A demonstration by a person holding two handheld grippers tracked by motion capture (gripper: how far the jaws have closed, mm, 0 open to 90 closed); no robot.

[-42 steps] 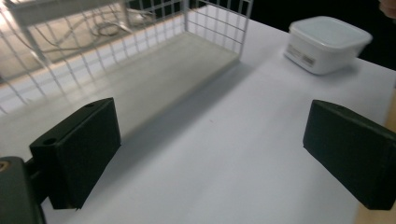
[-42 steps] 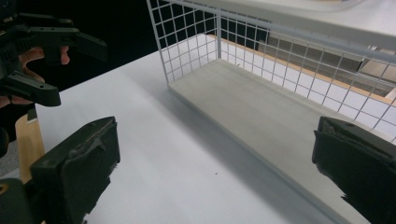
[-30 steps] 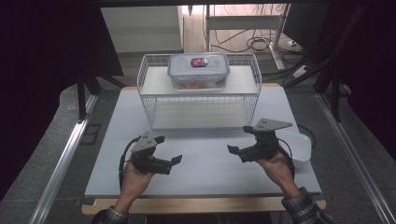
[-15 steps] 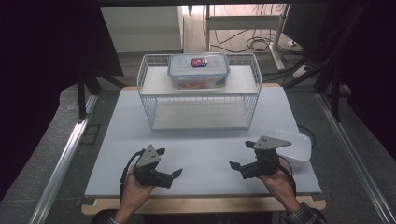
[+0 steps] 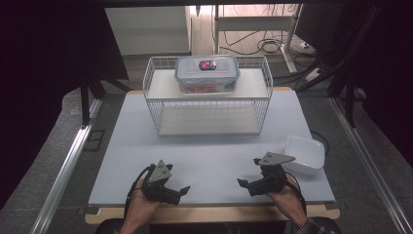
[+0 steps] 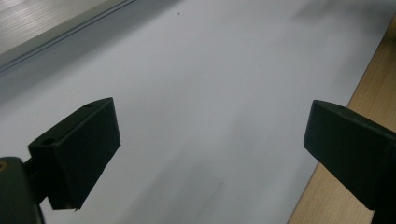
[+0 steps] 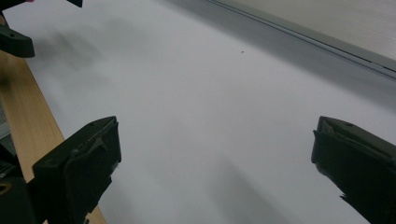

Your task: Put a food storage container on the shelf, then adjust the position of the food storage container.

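**Both tongs idle and spread at the desk's near edge**

In the high view the left tongs sit at about seven o'clock on the white desk, held in the person's left hand, tips pointing toward three o'clock. The right tongs sit at about five o'clock in the right hand, tips pointing toward nine o'clock, so the two face each other across a bare strip of desk, well apart.

Both are spread wide with nothing between the jaws. The left gripper view shows its two black jaws far apart over the plain white surface, with the wooden desk edge at about three o'clock. The right gripper view shows the same wide spread, the wooden edge at about nine o'clock, and the other tongs at the upper left corner.

A white square tub lies just beside the right hand, at four o'clock on the desk, untouched. At twelve o'clock stands a white wire rack with two shelves. On its upper shelf rests a clear lidded box with reddish contents and a label on the lid.
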